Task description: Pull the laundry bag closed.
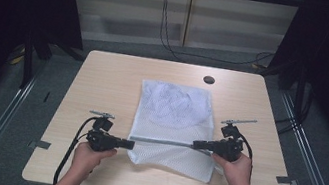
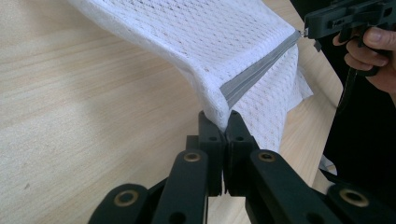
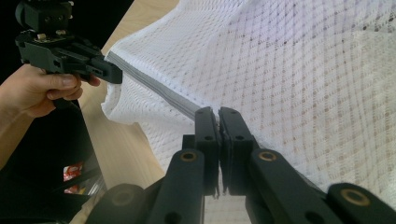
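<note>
High view, mesh bag zipper pinched between fingers

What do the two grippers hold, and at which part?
Both hold the white mesh bag at its grey zipper: left gripper at one end, right gripper at the other.

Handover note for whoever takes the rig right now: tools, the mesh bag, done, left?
Left tool: shut on the white mesh bag at the left end of its grey zipper.
Right tool: shut at the zipper's right end.
Bag lies mid-table, zipper edge lifted and pulled taut between both tools; something pale shows inside.
Done: both ends gripped.
Left: probably working the zipper; whether it is open or closed can't be told. Keep tension even.
</note>
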Available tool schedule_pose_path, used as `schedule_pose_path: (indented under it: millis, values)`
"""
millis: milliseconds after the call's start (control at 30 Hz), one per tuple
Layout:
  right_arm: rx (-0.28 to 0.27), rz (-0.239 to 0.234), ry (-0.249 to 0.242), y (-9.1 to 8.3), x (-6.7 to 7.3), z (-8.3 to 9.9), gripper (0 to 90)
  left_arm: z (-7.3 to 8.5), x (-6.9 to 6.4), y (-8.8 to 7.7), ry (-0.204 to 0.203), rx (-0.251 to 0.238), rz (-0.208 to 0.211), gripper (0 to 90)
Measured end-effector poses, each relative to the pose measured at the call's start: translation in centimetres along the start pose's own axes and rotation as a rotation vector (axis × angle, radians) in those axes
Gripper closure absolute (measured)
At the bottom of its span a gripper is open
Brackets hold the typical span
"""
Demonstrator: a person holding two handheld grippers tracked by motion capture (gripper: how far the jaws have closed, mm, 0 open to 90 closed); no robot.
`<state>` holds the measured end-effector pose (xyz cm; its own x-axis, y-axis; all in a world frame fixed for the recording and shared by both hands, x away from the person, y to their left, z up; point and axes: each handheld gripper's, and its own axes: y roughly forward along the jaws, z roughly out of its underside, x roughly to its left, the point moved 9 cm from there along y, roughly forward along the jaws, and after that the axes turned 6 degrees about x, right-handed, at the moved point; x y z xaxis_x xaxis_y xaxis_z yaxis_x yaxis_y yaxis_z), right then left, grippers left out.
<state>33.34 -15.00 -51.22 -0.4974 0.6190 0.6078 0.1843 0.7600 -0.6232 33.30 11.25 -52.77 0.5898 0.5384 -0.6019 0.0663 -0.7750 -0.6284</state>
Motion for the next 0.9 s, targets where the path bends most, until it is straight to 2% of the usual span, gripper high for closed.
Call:
schedule_pose_path:
  millis: [900]
  values:
    - [-0.012,0.012,0.020,-0.52,-0.66,0.22,86.9,-0.08,0.27,-0.23,-0.010,-0.004,0.001,88.6]
